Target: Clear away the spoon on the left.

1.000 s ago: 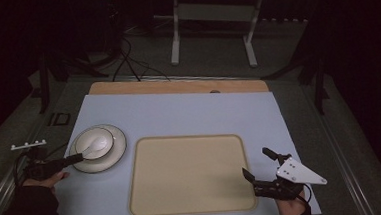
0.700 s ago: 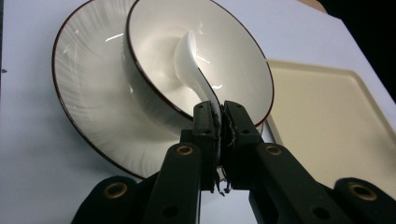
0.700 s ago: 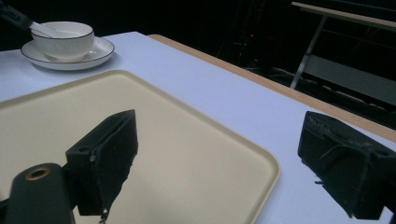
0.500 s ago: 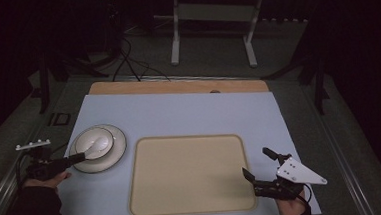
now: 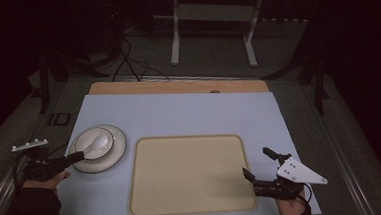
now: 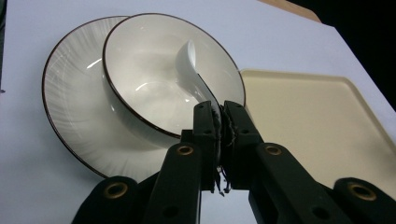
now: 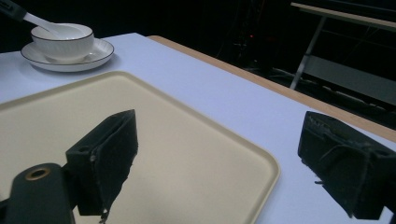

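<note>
A white bowl (image 5: 94,142) with a dark rim stands on a matching plate (image 5: 112,157) at the left of the blue table top. A white spoon (image 6: 192,70) lies in the bowl (image 6: 149,74), its handle sticking out over the rim. My left gripper (image 6: 219,119) is shut on that handle, and in the high view the left gripper (image 5: 79,156) sits at the plate's near-left edge. My right gripper (image 5: 256,162) stands open over the right near corner of a cream tray (image 5: 183,188), with nothing between its jaws (image 7: 224,154).
The tray (image 7: 187,154) is bare and lies right of the plate (image 6: 65,107). In the right gripper view the bowl (image 7: 63,39) and plate (image 7: 93,58) stand far off at the upper left. A wooden strip (image 5: 177,87) borders the table's far edge.
</note>
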The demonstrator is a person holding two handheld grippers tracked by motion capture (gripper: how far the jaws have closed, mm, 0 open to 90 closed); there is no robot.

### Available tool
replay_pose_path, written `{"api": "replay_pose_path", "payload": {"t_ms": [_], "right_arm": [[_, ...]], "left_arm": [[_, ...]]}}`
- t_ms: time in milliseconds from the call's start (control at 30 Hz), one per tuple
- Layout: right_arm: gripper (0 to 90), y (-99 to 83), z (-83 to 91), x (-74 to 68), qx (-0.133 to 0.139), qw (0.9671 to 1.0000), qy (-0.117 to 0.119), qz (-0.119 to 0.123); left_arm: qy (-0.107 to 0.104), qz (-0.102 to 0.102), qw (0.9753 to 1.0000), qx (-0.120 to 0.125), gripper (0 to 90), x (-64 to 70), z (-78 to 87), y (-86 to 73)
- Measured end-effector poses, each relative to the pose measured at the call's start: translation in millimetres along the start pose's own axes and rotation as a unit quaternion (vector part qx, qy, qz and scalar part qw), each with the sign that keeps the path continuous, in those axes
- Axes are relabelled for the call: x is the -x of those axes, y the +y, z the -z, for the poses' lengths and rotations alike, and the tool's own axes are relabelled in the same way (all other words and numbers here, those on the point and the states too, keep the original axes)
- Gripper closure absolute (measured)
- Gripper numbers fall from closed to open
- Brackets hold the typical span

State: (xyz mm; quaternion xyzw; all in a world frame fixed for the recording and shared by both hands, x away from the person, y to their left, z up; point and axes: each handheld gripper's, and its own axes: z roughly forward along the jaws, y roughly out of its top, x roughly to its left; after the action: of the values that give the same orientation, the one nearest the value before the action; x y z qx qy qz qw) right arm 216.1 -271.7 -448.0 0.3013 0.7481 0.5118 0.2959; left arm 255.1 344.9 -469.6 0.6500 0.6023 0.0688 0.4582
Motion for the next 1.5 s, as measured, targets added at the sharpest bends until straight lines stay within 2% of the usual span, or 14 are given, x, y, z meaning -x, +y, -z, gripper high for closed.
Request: {"api": "replay_pose_path", "payload": {"t_ms": [133,433,633,767,933,1100,1133,1267,1400,1500], "right_arm": [[12.1,0.1,0.2,0.1,0.000,1.0000,-0.001,-0.001],[12.1,0.1,0.1,0.4,0.000,1.0000,-0.001,-0.002],[12.1,-0.3,-0.1,0.6,0.000,1.0000,0.000,-0.002],[12.1,-0.4,0.0,1.3,0.002,1.0000,0.000,-0.003],[12.1,-0.1,-0.6,1.1,0.003,1.0000,0.002,-0.002],[12.1,0.4,-0.8,0.5,0.004,1.0000,0.003,-0.001],[12.1,0.4,-1.2,0.5,0.006,1.0000,0.005,-0.002],[12.1,0.3,-2.0,0.4,0.006,1.0000,0.006,-0.002],[12.1,0.3,-2.4,0.8,0.007,0.9999,0.006,-0.004],[12.1,0.2,-2.9,1.1,0.007,0.9999,0.006,-0.004]], "left_arm": [[0.006,0.000,0.9999,0.012,85.3,5.6,6.0,1.0],[0.017,-0.020,0.9993,0.027,85.3,24.7,23.0,9.7],[0.015,-0.031,0.9987,0.038,85.3,39.3,29.6,13.4],[0.010,-0.039,0.9984,0.041,85.3,48.8,31.1,15.4],[0.008,-0.040,0.9979,0.050,85.3,56.4,32.3,16.3],[0.007,-0.050,0.9977,0.046,85.3,65.8,32.3,16.3],[0.005,-0.055,0.9973,0.048,85.3,72.2,33.4,17.3],[0.005,-0.059,0.9969,0.052,85.3,79.9,35.0,19.4],[0.007,-0.073,0.9958,0.054,85.3,93.8,35.2,20.9],[0.006,-0.073,0.9956,0.058,85.3,98.6,33.8,20.6]]}}
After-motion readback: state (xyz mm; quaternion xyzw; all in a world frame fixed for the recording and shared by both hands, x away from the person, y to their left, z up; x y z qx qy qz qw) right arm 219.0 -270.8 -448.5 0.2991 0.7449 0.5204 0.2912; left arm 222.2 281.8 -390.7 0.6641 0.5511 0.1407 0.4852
